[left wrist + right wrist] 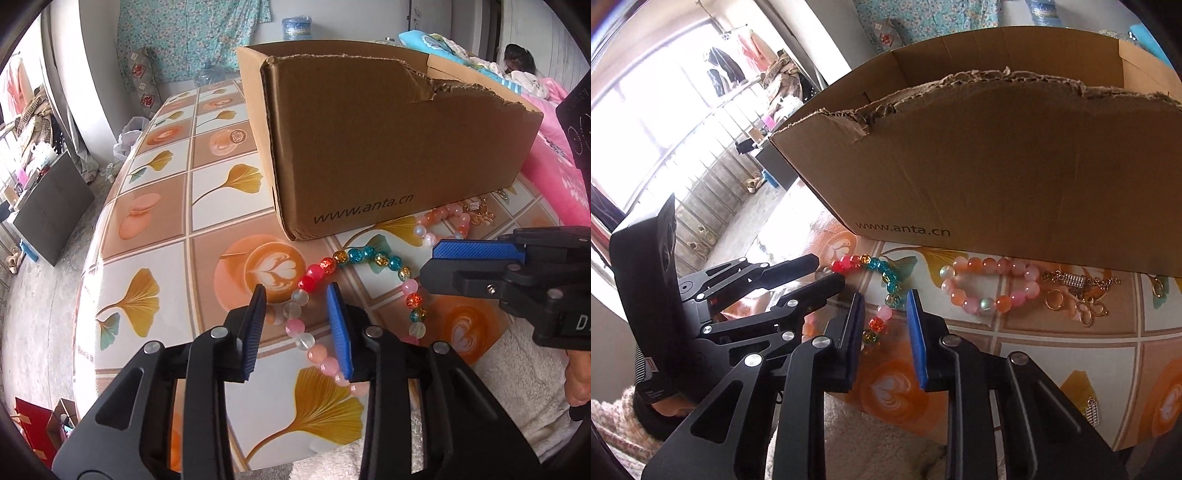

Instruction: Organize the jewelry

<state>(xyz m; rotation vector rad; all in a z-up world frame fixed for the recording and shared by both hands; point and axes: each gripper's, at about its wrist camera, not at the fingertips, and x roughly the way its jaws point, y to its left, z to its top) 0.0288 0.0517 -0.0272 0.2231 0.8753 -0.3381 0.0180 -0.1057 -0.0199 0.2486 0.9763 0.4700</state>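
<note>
Black, both grippers angled down over the table (155, 206); my left gripper (297, 295) straddled the bead necklace (354, 256), pads not touching. My right gripper (884, 301) straddled its other side, unclenched too.

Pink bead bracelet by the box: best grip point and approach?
Take the pink bracelet on its near arc, from above and the near side, one finger inside the loop, one outside. It lies flat on the table; the box wall crowds its far side, gold chains its right.
</note>
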